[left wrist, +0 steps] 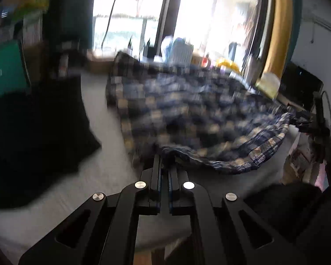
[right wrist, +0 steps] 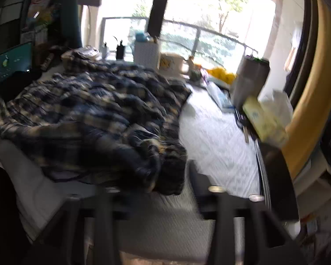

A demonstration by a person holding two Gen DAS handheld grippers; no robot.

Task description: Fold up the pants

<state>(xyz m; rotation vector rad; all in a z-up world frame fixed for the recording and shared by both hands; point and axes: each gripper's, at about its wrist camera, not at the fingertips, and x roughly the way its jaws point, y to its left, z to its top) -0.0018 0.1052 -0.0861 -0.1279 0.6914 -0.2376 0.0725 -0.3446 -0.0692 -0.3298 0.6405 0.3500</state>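
Blue and cream plaid pants (left wrist: 187,119) lie spread on a white padded table (left wrist: 103,172). My left gripper (left wrist: 164,165) is shut on the near edge of the pants, its jaws close together with cloth between them. In the left wrist view the other gripper (left wrist: 306,123) shows at the pants' far right corner. In the right wrist view the pants (right wrist: 94,114) are bunched in front of my right gripper (right wrist: 150,183). Its jaws stand wide apart, with a fold of cloth hanging between them. This view is blurred by motion.
A black garment (left wrist: 33,137) lies on the table's left side. Boxes, cups, a yellow object (right wrist: 222,72) and a grey bag (right wrist: 249,81) crowd the far edge by the window. A green box (right wrist: 262,121) and white bag sit at the right. A yellow curtain (right wrist: 315,88) hangs right.
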